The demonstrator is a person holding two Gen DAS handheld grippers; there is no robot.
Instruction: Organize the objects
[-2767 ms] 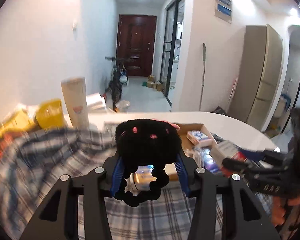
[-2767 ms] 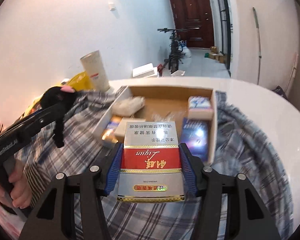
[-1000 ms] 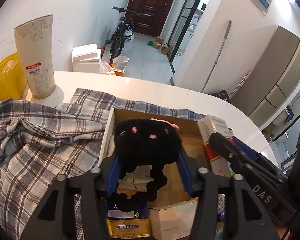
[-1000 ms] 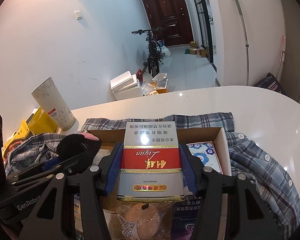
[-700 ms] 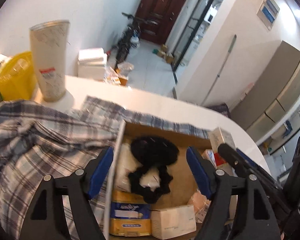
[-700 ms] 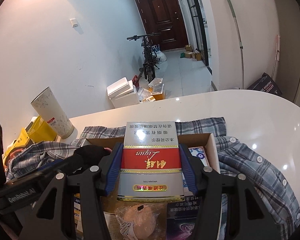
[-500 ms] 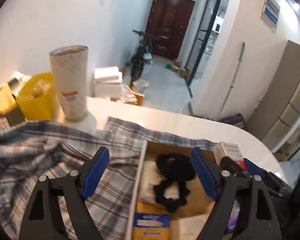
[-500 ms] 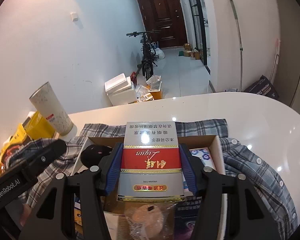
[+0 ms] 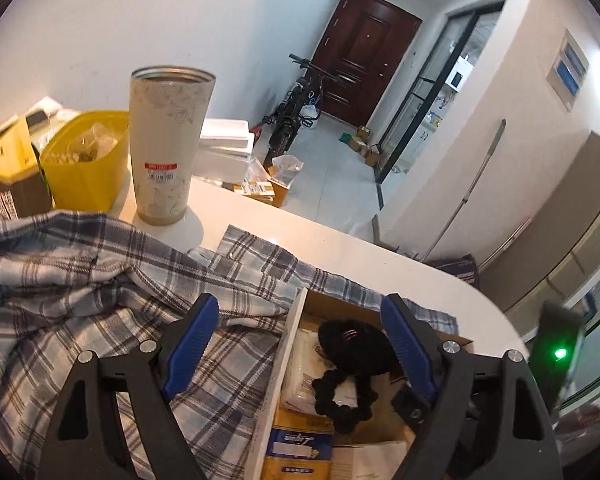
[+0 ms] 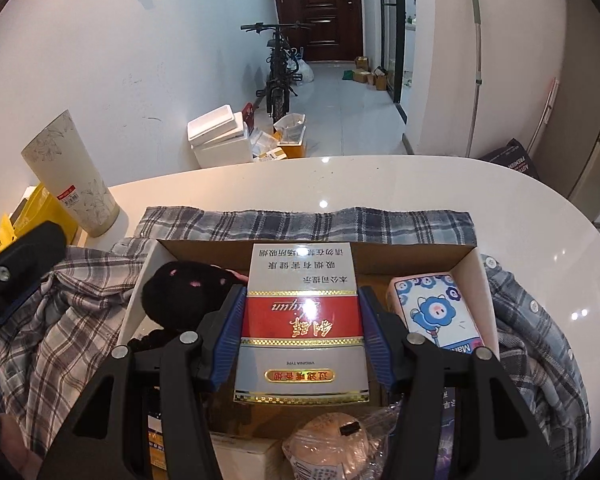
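A cardboard box (image 10: 416, 256) sits on a plaid shirt (image 10: 308, 224) on the white table. My right gripper (image 10: 302, 328) is shut on a red, white and silver carton (image 10: 302, 312) and holds it over the box. A black plush toy (image 10: 184, 296) lies in the box's left part; it also shows in the left wrist view (image 9: 348, 352). My left gripper (image 9: 300, 344) is open and empty, up and left of the box (image 9: 340, 308).
The box also holds a blue-and-white tissue pack (image 10: 436, 312), a wrapped bun (image 10: 332, 452) and small boxes (image 9: 300, 448). A tall beige tumbler (image 9: 166, 144) and a yellow tub (image 9: 84, 160) stand at the table's left. The shirt (image 9: 80, 280) covers the left side.
My left gripper opened and dropped the black plush toy into the box, then drew back to the left. My right gripper kept its hold on the carton over the box.
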